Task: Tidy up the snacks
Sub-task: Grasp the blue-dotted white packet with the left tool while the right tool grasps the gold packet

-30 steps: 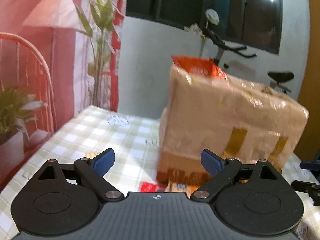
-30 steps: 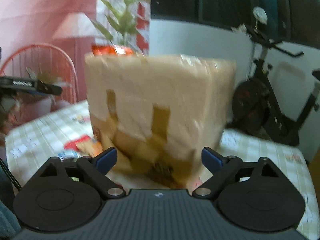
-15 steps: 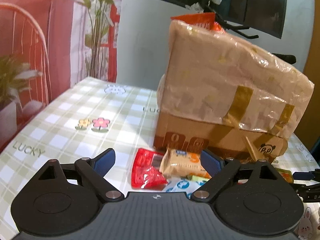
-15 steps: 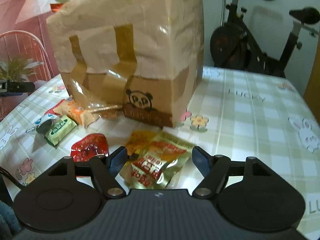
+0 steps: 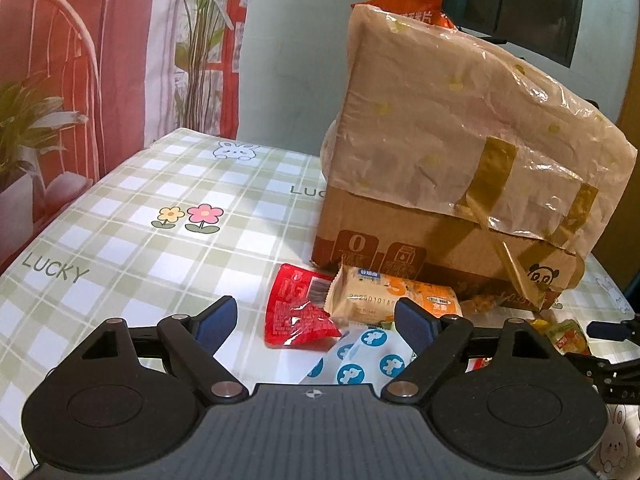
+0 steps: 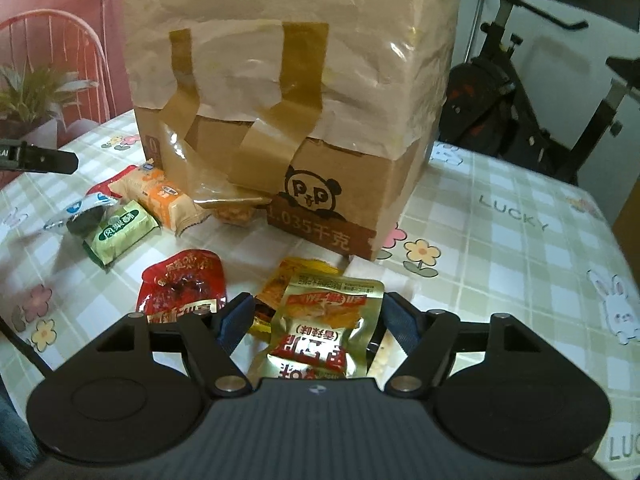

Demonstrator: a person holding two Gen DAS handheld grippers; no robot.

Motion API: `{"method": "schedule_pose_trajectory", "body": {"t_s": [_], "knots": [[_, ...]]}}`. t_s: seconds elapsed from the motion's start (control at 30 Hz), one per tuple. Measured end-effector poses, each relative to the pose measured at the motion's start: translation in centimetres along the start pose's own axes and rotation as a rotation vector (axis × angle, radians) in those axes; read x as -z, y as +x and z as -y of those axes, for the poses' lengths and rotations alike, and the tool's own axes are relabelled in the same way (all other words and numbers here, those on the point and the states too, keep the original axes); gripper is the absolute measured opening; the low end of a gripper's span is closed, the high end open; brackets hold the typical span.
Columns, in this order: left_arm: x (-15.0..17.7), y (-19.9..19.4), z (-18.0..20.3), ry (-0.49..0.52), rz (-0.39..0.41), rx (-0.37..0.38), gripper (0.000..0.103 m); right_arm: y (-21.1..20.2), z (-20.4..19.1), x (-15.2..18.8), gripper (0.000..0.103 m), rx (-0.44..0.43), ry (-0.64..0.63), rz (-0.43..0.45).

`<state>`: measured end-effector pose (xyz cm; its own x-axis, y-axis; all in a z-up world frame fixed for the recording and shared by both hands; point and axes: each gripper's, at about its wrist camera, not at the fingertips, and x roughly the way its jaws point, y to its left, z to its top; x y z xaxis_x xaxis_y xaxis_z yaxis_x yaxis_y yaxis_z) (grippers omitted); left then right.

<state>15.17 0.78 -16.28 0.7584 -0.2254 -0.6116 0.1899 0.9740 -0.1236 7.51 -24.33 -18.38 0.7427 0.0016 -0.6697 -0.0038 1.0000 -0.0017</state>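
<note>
My left gripper has its jaws set wide and they have just been closing a little; nothing is pinched. Between its blue pads I see a red packet, a beige and orange wafer packet lying partly over it, and a white wrapper with blue spots closest to me, but I read no pad pressing on any of them. All three lie on the checked tablecloth just in front of the cardboard box, whose upper part is wrapped in taped paper.

My right gripper is also parted, having narrowed earlier in the last second. A gold pouch with red print lies between its pads, its right edge very near the right pad; I cannot tell whether that pad touches it, and the left pad stands clear. A yellow-orange packet sits partly under the gold one, and a red pouch lies just to the left, outside the jaws. Further left, near the box, I can make out a green packet. The box carries a panda print and an orange bag pokes out of its top. An exercise bike stands beyond the table
</note>
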Motion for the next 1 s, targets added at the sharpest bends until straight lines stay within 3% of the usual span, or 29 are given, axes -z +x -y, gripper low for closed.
{"method": "schedule_pose_trajectory", "body": {"t_s": [0.63, 1.0], "knots": [[0.5, 0.3, -0.1, -0.007, -0.029, 0.005, 0.087, 0.5, -1.5, 0.9, 0.060, 0.086, -0.112, -0.011], [0.6, 0.3, 0.1, 0.002, -0.036, 0.036, 0.087, -0.1, -1.3, -0.2, 0.057, -0.005, -0.070, 0.027]]}}
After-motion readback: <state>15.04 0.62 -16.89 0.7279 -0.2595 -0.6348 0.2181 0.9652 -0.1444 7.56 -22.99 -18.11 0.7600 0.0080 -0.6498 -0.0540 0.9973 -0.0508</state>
